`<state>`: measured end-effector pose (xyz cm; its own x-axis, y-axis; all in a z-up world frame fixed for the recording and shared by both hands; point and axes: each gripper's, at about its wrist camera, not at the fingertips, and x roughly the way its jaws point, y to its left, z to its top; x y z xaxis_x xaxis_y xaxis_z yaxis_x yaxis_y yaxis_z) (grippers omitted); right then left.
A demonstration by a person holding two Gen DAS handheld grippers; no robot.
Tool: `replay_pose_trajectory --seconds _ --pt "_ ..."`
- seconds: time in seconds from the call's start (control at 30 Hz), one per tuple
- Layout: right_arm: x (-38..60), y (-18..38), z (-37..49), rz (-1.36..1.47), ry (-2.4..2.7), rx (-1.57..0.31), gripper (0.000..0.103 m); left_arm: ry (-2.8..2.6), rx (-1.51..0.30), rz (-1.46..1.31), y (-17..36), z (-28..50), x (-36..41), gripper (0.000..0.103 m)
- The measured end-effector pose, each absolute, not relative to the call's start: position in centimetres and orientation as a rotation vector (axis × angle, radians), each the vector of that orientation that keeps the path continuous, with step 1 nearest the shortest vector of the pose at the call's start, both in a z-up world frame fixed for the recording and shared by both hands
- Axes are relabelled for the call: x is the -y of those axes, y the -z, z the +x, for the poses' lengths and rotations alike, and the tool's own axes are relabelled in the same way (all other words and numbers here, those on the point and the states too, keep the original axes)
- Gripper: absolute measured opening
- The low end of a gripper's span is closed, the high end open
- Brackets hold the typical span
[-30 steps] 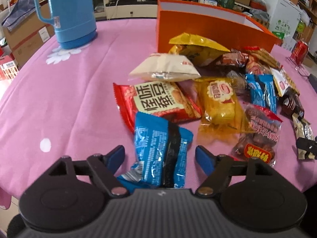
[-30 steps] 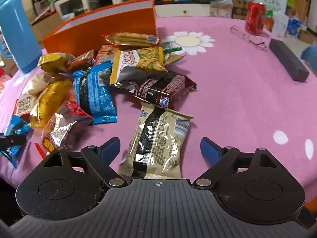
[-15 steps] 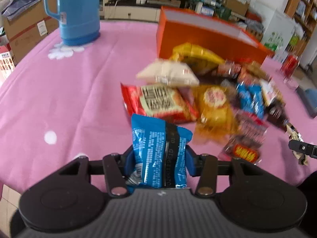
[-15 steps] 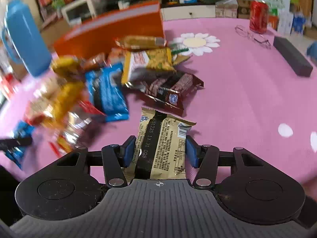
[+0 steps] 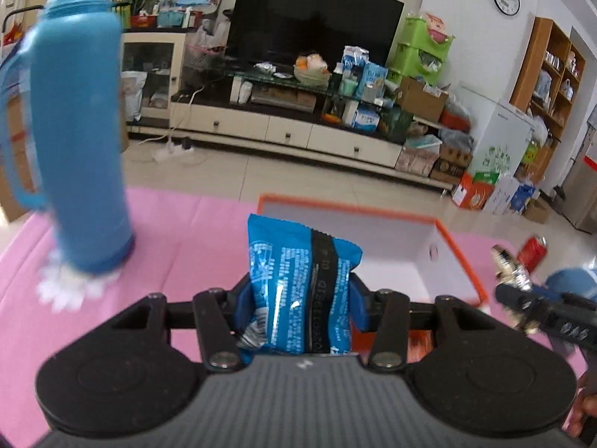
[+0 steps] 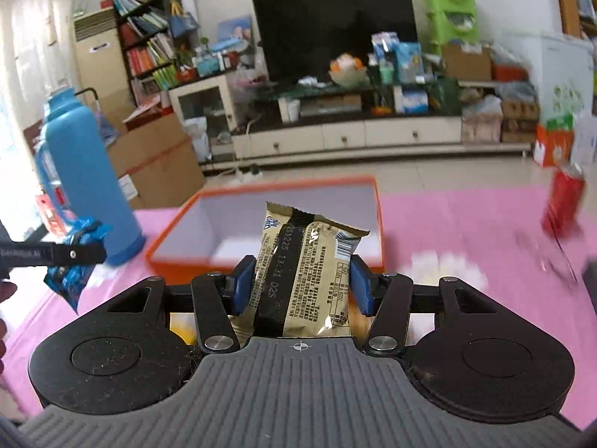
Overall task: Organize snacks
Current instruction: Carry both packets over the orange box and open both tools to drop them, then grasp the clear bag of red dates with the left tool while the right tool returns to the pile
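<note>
My left gripper (image 5: 301,298) is shut on a blue snack packet (image 5: 298,280), held upright in the air before the orange box (image 5: 462,265) with its white inside. My right gripper (image 6: 300,285) is shut on a gold and black snack packet (image 6: 306,276), raised in front of the same orange box (image 6: 378,224). In the right wrist view the left gripper (image 6: 67,254) with its blue packet (image 6: 72,272) shows at the left edge. In the left wrist view the right gripper (image 5: 522,295) enters at the right with a scrap of gold packet (image 5: 507,265). The snack pile is hidden below both views.
A tall blue thermos (image 5: 78,142) stands on the pink tablecloth (image 5: 179,239) left of the box. A red can (image 6: 563,198) stands at the right on the pink cloth (image 6: 466,224). Behind the table are a floor, a TV cabinet and shelves.
Both grippers closed on their packets, the left on the blue one and the right on the gold one, then lifted them off the table and towards the orange box. The snack pile dropped out of view.
</note>
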<state>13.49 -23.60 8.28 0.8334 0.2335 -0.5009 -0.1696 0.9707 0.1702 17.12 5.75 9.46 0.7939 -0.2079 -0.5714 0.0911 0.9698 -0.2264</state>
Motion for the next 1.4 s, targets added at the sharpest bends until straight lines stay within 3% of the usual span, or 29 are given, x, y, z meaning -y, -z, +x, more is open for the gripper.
replay_pose_trajectory --seconds 0.33,0.37,0.47,0.53,0.6,0.77,1.07,1.23,1.4 --pt "21.3 -3.6 28.2 0.062 -0.215 -0.631 0.037 0.181 -0.710 -0.178 -4.7 27.7 -2.3 0.052" --pt "21.0 -2.9 29.0 0.059 -0.223 -0.649 0.039 0.181 -0.717 -0.183 -4.2 27.9 -2.4 0.061" --pt "21.2 -2.7 29.2 0.067 -0.223 -0.639 0.052 0.176 -0.720 -0.183 -4.4 27.3 -2.6 0.063" --pt "21.7 -3.5 28.1 0.068 -0.225 -0.605 0.061 0.182 -0.693 -0.182 -5.2 25.6 -2.9 0.065" --pt "22.5 -4.6 26.1 0.083 -0.226 -0.564 0.079 0.187 -0.679 -0.173 -5.9 23.5 -3.2 0.068" --pt "25.3 -5.3 18.1 0.144 -0.210 -0.549 0.088 0.193 -0.702 -0.187 -5.8 15.4 -3.8 0.070" --pt "29.6 1.0 3.8 0.313 -0.088 -0.686 0.089 0.160 -0.844 -0.182 -1.4 2.6 -2.3 0.070" --pt "31.5 4.2 1.1 0.406 -0.036 -0.729 0.089 0.307 -0.832 -0.023 -0.8 0.1 2.0 0.070" --pt "31.8 3.8 1.2 0.440 -0.059 -0.709 0.089 0.386 -0.837 0.091 0.1 2.2 5.4 0.070"
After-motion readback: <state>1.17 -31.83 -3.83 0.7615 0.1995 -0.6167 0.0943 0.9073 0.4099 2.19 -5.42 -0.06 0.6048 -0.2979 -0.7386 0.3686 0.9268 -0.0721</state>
